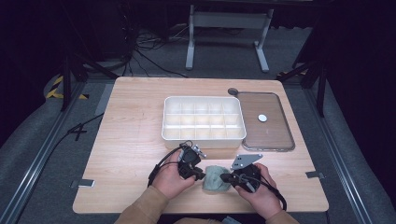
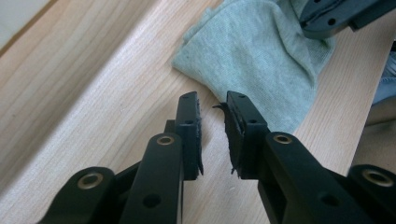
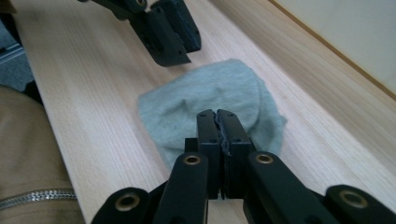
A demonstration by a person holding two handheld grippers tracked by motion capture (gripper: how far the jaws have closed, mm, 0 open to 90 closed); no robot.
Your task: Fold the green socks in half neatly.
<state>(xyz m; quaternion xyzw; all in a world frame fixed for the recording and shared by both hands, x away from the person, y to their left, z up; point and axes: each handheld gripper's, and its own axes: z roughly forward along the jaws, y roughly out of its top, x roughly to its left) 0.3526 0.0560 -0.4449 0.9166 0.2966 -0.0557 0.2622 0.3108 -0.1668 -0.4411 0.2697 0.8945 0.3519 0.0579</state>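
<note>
While the person leans in from the near edge, the wooden table (image 1: 130, 140) carries everything else: a white divided organiser box (image 1: 204, 121) sits at the middle, well clear of the hands, and a flat brown-tinted lid (image 1: 267, 120) lies just to its right, presumably set aside so the compartments stand ready to receive something. Both are untouched.

Closer in, the two hands flank a small grey-green sock (image 1: 215, 177) lying crumpled on the bare wood near the front edge, between the two tools. The left gripper (image 2: 212, 133) points at the cloth's near edge with its jaws a little apart; nothing sits between the pads, which stop just short of the fabric. It looks placed to take a fresh hold on that side.

The right gripper (image 3: 218, 122) comes in from the opposite side with its jaws pressed tight together. From its own view the tips lie over the sock's edge, but whether a fold is pinched between them I cannot tell. I would judge it is anchoring the cloth while the other tool repositions.

The sock is bunched, almost round, so its long axis is hard to read; if anything it runs across the table from one tool to the other, no clear toe or cuff showing.
</note>
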